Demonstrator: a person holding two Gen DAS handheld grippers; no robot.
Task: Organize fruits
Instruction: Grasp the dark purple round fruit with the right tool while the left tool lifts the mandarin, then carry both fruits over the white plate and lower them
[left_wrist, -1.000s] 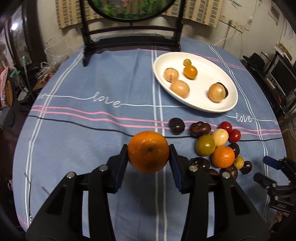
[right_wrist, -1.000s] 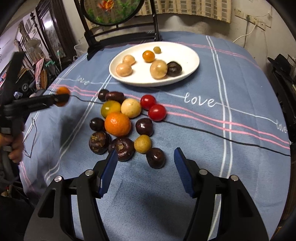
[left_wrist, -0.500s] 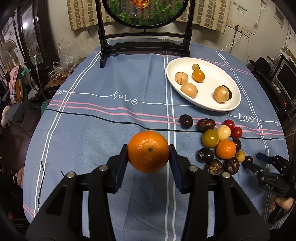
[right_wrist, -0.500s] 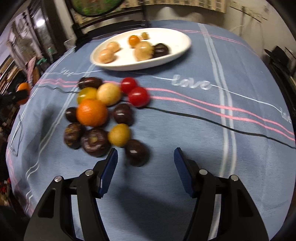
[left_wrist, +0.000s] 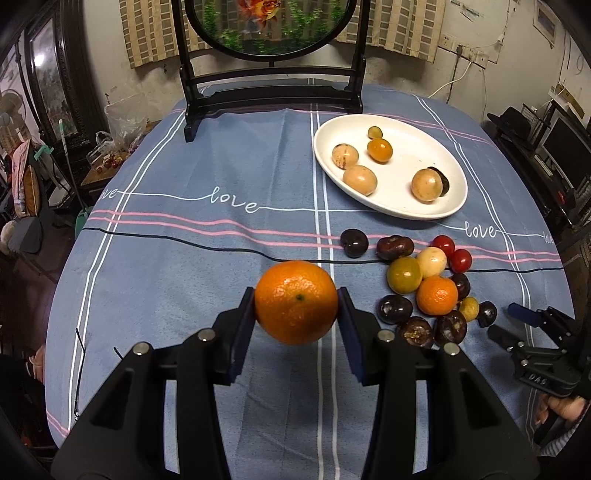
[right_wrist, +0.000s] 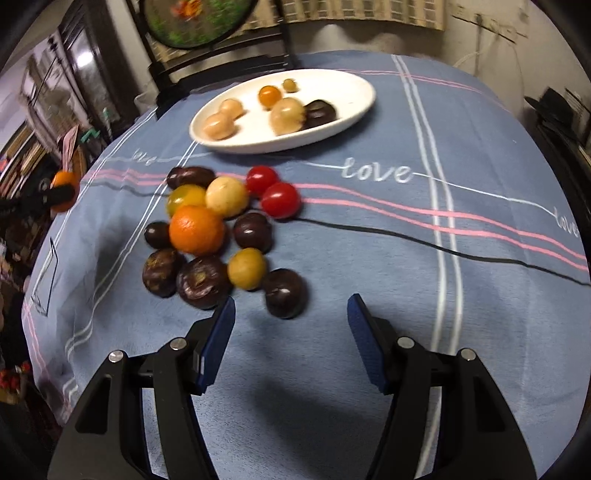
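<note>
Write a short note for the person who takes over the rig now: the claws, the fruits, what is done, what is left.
Left claw: shut on a large orange, held above the cloth, left of the pile.
Right claw: open and empty, close to a dark fruit at the near edge of the pile.
Plate: six fruits lie on it.
Left: the pile on the cloth, with a smaller orange and two red tomatoes, and the held orange.

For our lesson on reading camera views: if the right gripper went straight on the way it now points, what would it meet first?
Most likely the dark plum, just ahead of the open right gripper and slightly left of its centre line. Depth is unclear, so it may touch the blue tablecloth first.
</note>
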